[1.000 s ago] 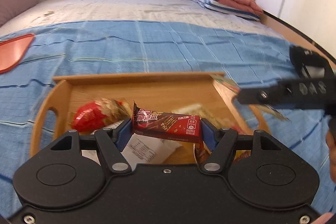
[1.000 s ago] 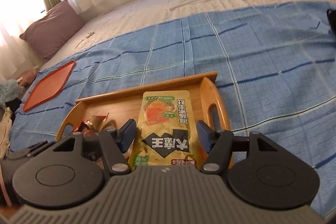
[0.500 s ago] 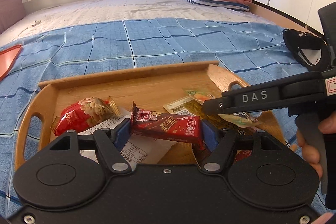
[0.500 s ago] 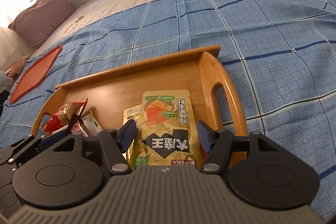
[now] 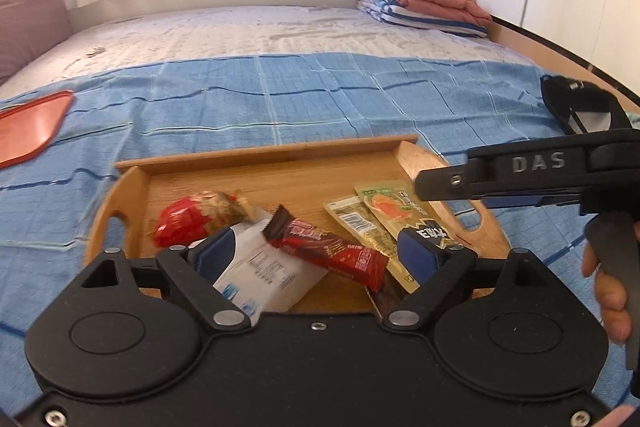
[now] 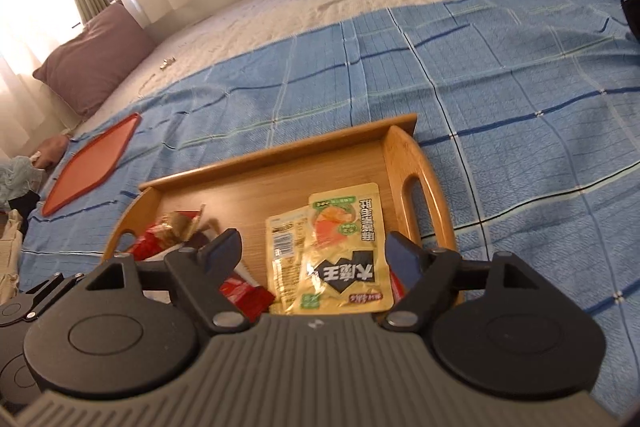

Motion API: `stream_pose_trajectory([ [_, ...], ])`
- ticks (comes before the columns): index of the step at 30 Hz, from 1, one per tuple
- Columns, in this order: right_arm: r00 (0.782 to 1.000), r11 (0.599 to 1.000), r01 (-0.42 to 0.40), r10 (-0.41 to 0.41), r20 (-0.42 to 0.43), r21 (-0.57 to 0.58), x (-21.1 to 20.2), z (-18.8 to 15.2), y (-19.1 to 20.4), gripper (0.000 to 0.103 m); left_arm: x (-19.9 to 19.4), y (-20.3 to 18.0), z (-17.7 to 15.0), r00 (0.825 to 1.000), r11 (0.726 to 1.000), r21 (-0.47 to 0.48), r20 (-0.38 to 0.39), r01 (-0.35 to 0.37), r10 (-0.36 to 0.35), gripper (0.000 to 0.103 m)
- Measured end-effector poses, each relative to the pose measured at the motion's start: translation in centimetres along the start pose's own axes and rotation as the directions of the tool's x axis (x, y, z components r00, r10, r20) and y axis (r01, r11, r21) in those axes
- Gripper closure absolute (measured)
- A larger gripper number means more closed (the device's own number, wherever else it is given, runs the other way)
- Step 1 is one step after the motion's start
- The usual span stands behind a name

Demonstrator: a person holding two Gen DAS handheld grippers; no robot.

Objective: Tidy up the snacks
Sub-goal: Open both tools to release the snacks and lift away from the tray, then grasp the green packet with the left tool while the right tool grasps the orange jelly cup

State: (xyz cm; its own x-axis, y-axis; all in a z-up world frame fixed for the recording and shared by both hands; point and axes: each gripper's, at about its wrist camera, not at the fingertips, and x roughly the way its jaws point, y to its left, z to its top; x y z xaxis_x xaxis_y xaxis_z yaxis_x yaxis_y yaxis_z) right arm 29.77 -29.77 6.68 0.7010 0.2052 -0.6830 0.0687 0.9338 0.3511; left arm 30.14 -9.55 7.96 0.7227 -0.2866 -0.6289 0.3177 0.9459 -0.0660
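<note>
The left gripper (image 5: 320, 253) stands wide, its jaws having just been opening; the dark red bar (image 5: 329, 254) lies loose between its pads, touching neither, slanted across a white packet (image 5: 264, 277) on the wooden tray (image 5: 280, 157). The right gripper (image 6: 316, 255) is also wide, its jaws just opened, and the yellow pouch (image 6: 346, 247) lies flat between them, free of both pads, near the tray's right handle (image 6: 416, 203). A second, smaller yellow sachet (image 6: 286, 251) lies partly under its left edge. Toward the tray's left end sits a red wrapped snack (image 5: 188, 225). The tray rests on the blue checked blanket (image 5: 300, 99) covering the bed. Farther off, an orange lid (image 6: 92, 163) lies near the bed's left edge, and folded bedding (image 5: 424, 1) is stacked at the far right corner.
</note>
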Motion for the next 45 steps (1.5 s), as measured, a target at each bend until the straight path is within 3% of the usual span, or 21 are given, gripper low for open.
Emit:
stream_pose_trajectory([
  [8,0.998,0.998,-0.014,0.017,0.056,-0.056,-6.2,-0.1,2.1,0.017,-6.7,0.2,-0.2,0.999,0.998,-0.030,0.024,-0.048,0.049,0.014],
  [16,0.995,0.992,-0.027,0.039,0.096,-0.127,-12.4,-1.9,4.4,0.017,-14.9,0.2,-2.2,0.997,0.996,-0.085,0.059,-0.042,0.047,0.013],
  [30,0.978,0.969,-0.072,0.115,0.172,-0.238,-23.5,-7.1,6.6,0.015,-28.4,-2.8,-7.4,0.989,0.995,-0.087,0.146,0.040,-0.027,0.009],
  [39,0.969,0.963,-0.043,0.106,0.223,-0.267,-26.6,-11.5,5.2,0.014,-31.0,-4.0,-10.9,0.983,0.997,-0.076,0.184,0.003,0.011,0.008],
  [45,0.959,0.953,0.046,0.042,0.279,-0.301,-26.3,-15.0,3.4,0.013,-30.3,-3.4,-14.5,0.982,0.994,-0.110,0.188,-0.002,0.023,0.008],
])
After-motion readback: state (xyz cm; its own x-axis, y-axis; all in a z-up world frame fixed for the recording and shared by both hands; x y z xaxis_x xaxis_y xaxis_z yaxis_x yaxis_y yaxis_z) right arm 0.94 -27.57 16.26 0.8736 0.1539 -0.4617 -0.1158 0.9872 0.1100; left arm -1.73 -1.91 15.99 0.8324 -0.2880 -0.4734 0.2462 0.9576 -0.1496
